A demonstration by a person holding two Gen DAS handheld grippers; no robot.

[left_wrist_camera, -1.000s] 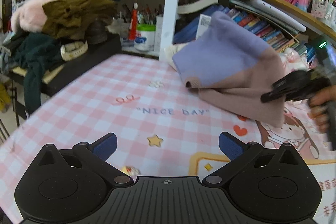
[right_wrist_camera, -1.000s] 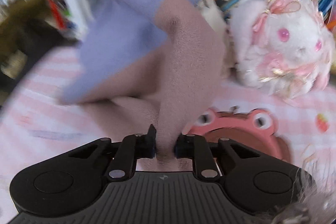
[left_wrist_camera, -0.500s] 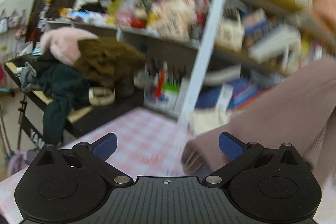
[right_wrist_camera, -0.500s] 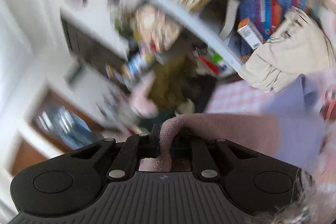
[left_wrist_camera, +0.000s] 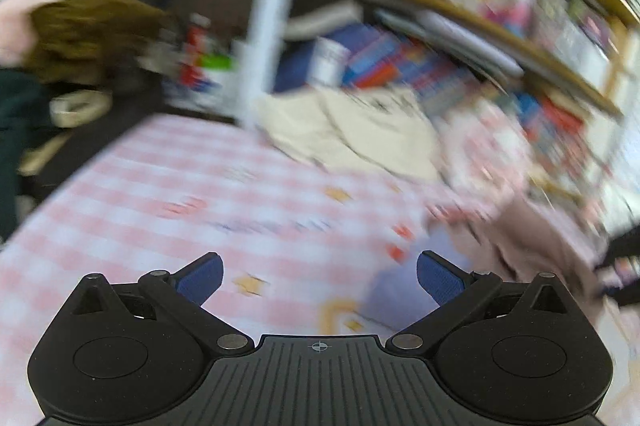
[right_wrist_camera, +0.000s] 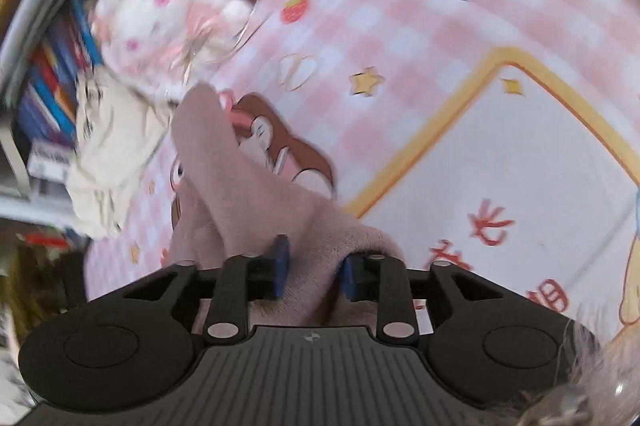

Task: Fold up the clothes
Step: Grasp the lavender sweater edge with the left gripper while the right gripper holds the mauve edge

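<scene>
right gripper (right_wrist_camera: 313, 268) jaws opening with pink garment (right_wrist_camera: 256, 194) fold between the pads on checkered tablecloth (right_wrist_camera: 400, 26), left gripper (left_wrist_camera: 319, 276) jaws wide apart, empty, above the cloth.

Red Chinese characters are printed on the white panel of the pink checked tablecloth (right_wrist_camera: 400, 26), at the lower right of the right wrist view; they are cut off and cannot be read with certainty. Blue print on the tablecloth (left_wrist_camera: 160, 186) at the centre of the left wrist view is blurred beyond reading. Book spines are illegible.
</scene>
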